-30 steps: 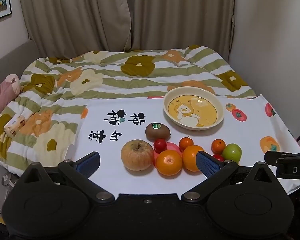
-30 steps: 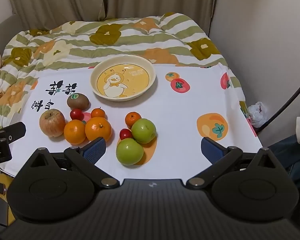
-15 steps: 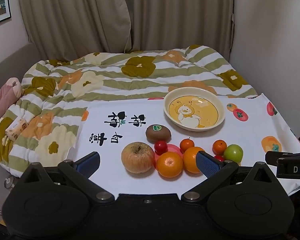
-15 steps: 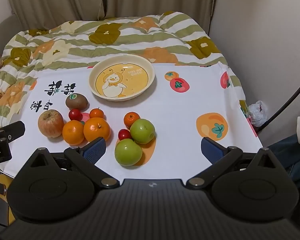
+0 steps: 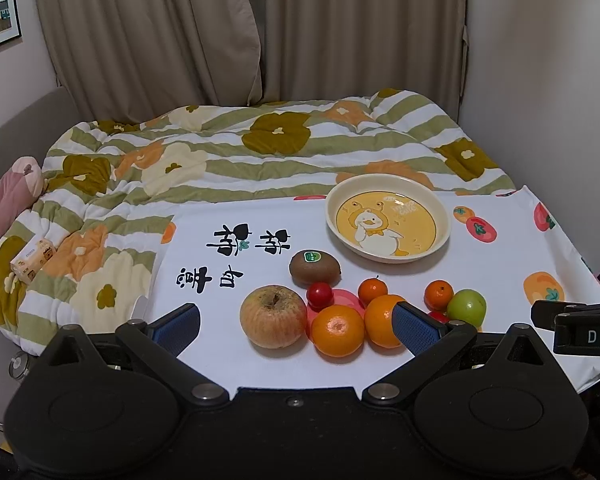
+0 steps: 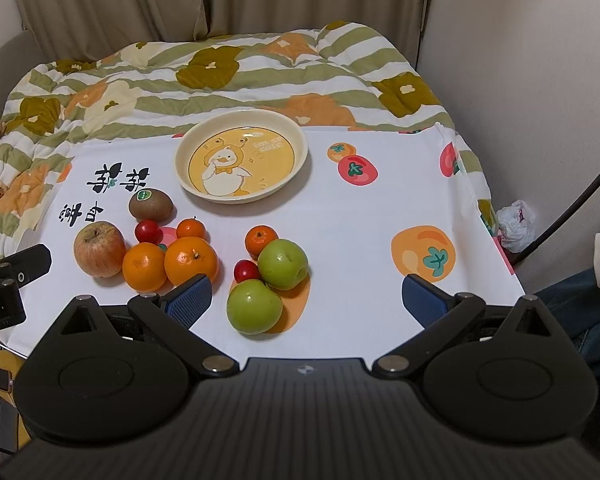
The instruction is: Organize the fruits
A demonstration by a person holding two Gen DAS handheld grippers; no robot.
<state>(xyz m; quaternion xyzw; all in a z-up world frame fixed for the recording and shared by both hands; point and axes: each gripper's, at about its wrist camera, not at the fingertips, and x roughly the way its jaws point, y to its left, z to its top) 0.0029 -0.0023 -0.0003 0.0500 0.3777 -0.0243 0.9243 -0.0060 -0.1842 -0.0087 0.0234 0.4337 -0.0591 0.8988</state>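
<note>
Left wrist view: left tongs (image 5: 296, 330) spread wide, nothing held, hovering at the near edge of the white cloth (image 5: 380, 368). Cloth sits on the bed; can't tell what's under it. Fruit all loose on the cloth: red apple (image 5: 273, 317) nearest, two oranges (image 5: 337, 330) touching beside it, kiwi (image 5: 314, 267) behind, a cherry tomato (image 5: 319, 294), two mandarins (image 5: 373, 291), green apple (image 5: 466, 308) far right. Duck bowl (image 5: 387, 218) beyond the cluster, empty. Right pad partly covers the second orange in this view.

Right wrist view: right tongs (image 6: 306, 300) also wide open, empty. Two green apples (image 6: 254, 306) touching, directly ahead between the pads; second tomato (image 6: 247, 271) and a mandarin (image 6: 261, 241) tucked against them. Bowl (image 6: 241, 162) well behind, clear path.

Judgement: nothing sorted yet, we're at pre-grasp. Next move probably: right tongs down on the near green apple, close, carry to bowl. Round fruit on soft bedding, so centre the pads or it rolls and nudges the neighbours.
</note>
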